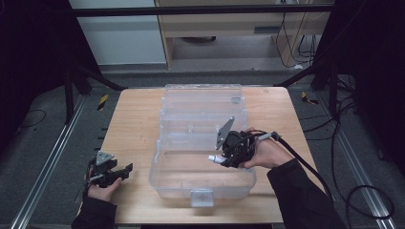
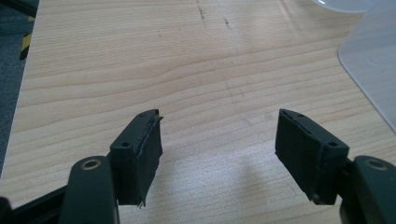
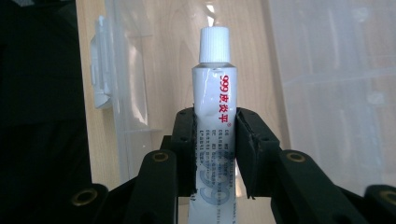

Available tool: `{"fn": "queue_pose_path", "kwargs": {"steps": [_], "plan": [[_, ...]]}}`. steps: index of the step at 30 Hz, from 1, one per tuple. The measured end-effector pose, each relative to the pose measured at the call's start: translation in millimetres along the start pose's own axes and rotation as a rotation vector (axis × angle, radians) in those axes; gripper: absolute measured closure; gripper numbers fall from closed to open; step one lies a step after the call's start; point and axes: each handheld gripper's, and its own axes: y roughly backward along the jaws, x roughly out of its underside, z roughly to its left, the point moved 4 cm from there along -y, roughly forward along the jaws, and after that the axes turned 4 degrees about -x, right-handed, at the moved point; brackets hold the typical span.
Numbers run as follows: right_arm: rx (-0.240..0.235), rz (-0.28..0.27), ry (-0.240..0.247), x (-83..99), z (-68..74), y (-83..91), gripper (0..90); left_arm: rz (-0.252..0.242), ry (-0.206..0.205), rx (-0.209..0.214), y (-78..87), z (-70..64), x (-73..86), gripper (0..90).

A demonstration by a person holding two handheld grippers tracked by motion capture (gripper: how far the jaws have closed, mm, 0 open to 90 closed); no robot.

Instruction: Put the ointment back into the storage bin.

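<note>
A white ointment tube (image 3: 214,112) with a white cap and red print stands between the jaws of my right gripper (image 3: 215,149), which is shut on it. In the high view the right gripper (image 1: 223,160) holds the tube (image 1: 215,159) over the front half of the open clear plastic box (image 1: 200,191), cap pointing left. My left gripper (image 1: 122,171) rests low at the table's front left corner, jaws open and empty. In its own view the left gripper (image 2: 218,149) spreads wide over bare wood, with the box's corner (image 2: 371,60) at the right.
The box's lid (image 1: 203,102) lies open flat toward the far side of the wooden table (image 1: 138,119). A latch (image 1: 201,197) sticks out at the box's near wall. Metal rails (image 1: 47,162) run along the floor on both sides.
</note>
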Motion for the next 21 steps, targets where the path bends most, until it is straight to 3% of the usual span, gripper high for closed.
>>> {"fn": "queue_pose_path", "kwargs": {"steps": [5,21], "plan": [[-0.022,0.022,0.021,-0.2,0.2,-15.8,69.7,-0.002,0.002,-0.001,0.1,0.1,0.0,31.2],[-0.071,0.094,0.021,11.0,-0.3,-52.5,69.6,0.002,-0.001,0.001,-0.4,0.2,0.3,31.2]]}}
